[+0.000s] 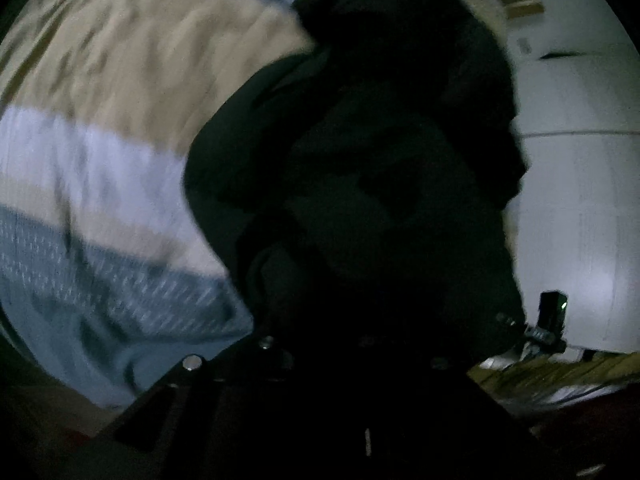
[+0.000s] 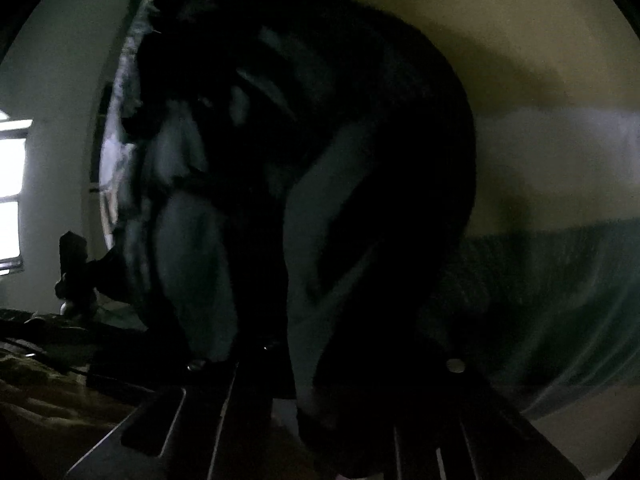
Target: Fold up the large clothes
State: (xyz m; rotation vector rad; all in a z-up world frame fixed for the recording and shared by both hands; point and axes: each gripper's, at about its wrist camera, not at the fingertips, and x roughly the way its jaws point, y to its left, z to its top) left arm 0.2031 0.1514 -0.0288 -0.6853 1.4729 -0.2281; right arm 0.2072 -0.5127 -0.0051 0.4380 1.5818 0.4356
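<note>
A large dark garment (image 1: 360, 160) fills the middle of the left wrist view and hangs bunched right in front of the camera. It covers my left gripper (image 1: 352, 320), whose fingers are hidden in the fabric. In the right wrist view the same dark garment (image 2: 312, 200), with a paler grey lining, drapes over my right gripper (image 2: 320, 360) and hides its fingertips. Both views are dim and blurred.
A bedspread with beige, white and blue-grey stripes (image 1: 100, 160) lies behind the garment, and shows in the right wrist view (image 2: 560, 140). A white wall (image 1: 580, 200) and a small dark device with a green light (image 1: 554, 312) stand at the right. A bright window (image 2: 12, 184) is at the left.
</note>
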